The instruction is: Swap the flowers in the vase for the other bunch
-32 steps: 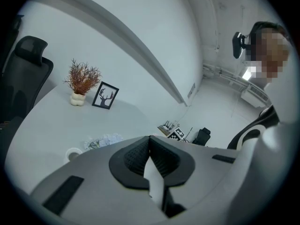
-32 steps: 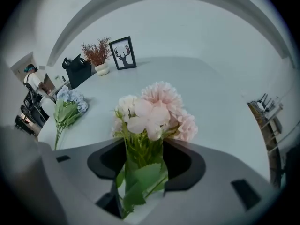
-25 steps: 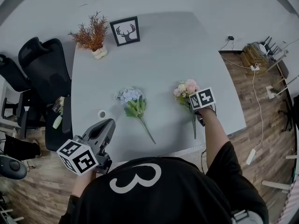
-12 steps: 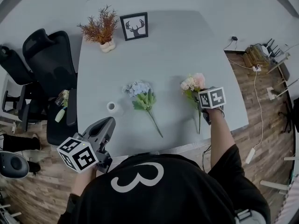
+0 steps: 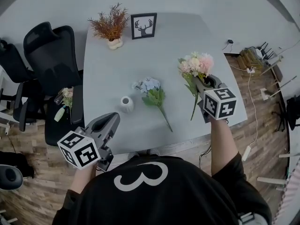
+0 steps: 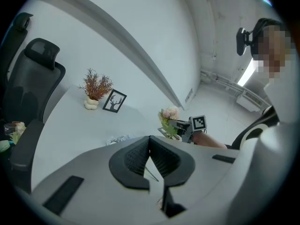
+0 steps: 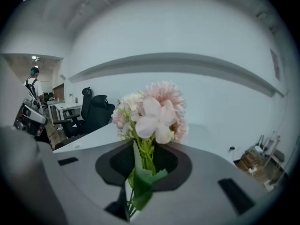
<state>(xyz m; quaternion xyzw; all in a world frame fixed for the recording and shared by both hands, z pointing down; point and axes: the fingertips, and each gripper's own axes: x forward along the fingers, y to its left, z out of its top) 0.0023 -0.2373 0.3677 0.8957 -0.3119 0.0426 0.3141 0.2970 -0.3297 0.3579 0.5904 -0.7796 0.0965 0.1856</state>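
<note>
Your right gripper point(image 5: 200, 84) has just been closing its jaws, and they now clamp the green stems of the pink bunch point(image 5: 196, 64). The blooms stand up beyond the jaw tips, and in the head view the stem ends trail toward 6 o'clock. You hold that bunch up off the table point(image 5: 164, 46), near its right edge.

Your left gripper point(image 5: 111, 121) has its jaws together with nothing between them (the thin line seen through the gap below the tips is a stem lying on the table behind). It sits at the table's near edge, with the white vase point(image 5: 126, 104) at its 1 o'clock.

The vase stands upright on the table. The blue bunch point(image 5: 152, 89) lies flat just beside it at 2 o'clock, blooms toward the vase and stem running out toward 5 o'clock. The pink bunch is at 2 o'clock from the blue one, well apart from the vase.

At the table's far edge, around 11 o'clock from the vase, a dried plant point(image 5: 110, 25) stands beside a framed deer picture point(image 5: 144, 26). A black office chair point(image 5: 49, 50) is off the table's left side.
</note>
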